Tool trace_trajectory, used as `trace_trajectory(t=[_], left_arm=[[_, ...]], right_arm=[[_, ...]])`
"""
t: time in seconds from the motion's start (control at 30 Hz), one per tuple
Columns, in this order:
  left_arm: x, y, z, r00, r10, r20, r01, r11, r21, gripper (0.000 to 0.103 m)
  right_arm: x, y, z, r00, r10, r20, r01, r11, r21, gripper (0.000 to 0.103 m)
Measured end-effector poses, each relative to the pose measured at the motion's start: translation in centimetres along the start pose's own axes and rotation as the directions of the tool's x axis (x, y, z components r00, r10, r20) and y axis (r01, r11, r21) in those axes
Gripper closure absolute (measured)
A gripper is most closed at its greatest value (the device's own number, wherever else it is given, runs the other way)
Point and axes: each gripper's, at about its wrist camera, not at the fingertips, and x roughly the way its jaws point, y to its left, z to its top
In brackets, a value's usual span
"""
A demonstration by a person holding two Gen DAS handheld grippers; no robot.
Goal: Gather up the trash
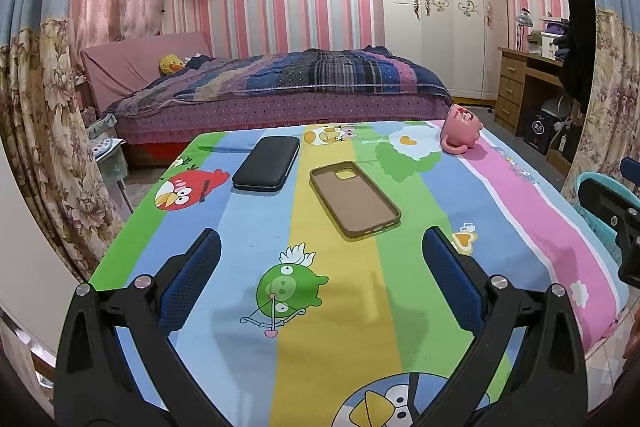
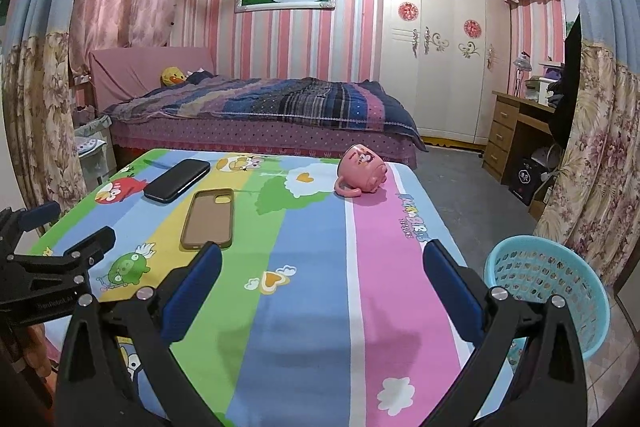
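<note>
Blue-padded fingers (image 1: pixel 192 279) of the left gripper (image 1: pixel 320 283) stand wide apart over the near end of the table's striped cartoon cloth (image 1: pixel 344 355), with nothing between them; a green pig print lies on the cloth in the gap; the right gripper (image 2: pixel 322 287) is likewise spread wide and holds nothing, hovering over the blue and pink stripes of the same cloth, its fingers (image 2: pixel 452 291) clear of every object; taking the brown phone case (image 1: pixel 354 199) as the landmark, it lies flat and hollow side up on the yellow and green stripes, just ahead of the left gripper; the black phone (image 1: pixel 267 163) lies flat just beyond and to the left of the case, close to it but not touching; the pink mug (image 1: pixel 460 131) lies tipped on its side well to the right of the case and farther back, near the far right corner of the table, its handle resting on the cloth; the light blue basket (image 2: pixel 548 287) stands on the floor off the table's right edge, far to the right of the case and nearer the camera, just beside the right gripper's right finger; what it holds cannot be told; a bed (image 1: pixel 280 87) with a plaid quilt stands behind the case, past the far edge of the table, and a white wardrobe (image 1: pixel 432 7) rises behind it to the right; no plain piece of trash can be made out on the cloth.
</note>
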Motion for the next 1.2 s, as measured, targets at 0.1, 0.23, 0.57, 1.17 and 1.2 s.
trace_trajectory(t=[0.1, 0.23, 0.57, 1.17, 1.2], left_arm=[[0.0, 0.0, 0.0, 1.0, -0.001, -0.002, 0.001, 1.0, -0.001, 0.005], [0.0, 0.0, 0.0, 1.0, 0.002, -0.002, -0.002, 1.0, -0.004, 0.006], [0.1, 0.0, 0.0, 1.0, 0.004, -0.003, -0.004, 1.0, -0.003, 0.005], [0.3, -0.3, -0.2, 1.0, 0.007, 0.001, -0.007, 1.0, 0.003, 0.005], [0.4, -0.3, -0.2, 1.0, 0.008, 0.001, -0.008, 1.0, 0.004, 0.005]], right_arm=[[0.0, 0.0, 0.0, 1.0, -0.003, -0.003, 0.003, 1.0, -0.004, 0.005], [0.0, -0.2, 0.0, 1.0, -0.005, 0.001, 0.005, 1.0, 0.0, 0.005], [0.1, -0.5, 0.1, 1.0, -0.007, -0.001, 0.007, 1.0, 0.003, 0.005], [0.3, -0.9, 0.1, 1.0, -0.015, -0.002, 0.015, 1.0, 0.008, 0.005], [0.3, -0.9, 0.1, 1.0, -0.015, -0.002, 0.015, 1.0, 0.008, 0.005]])
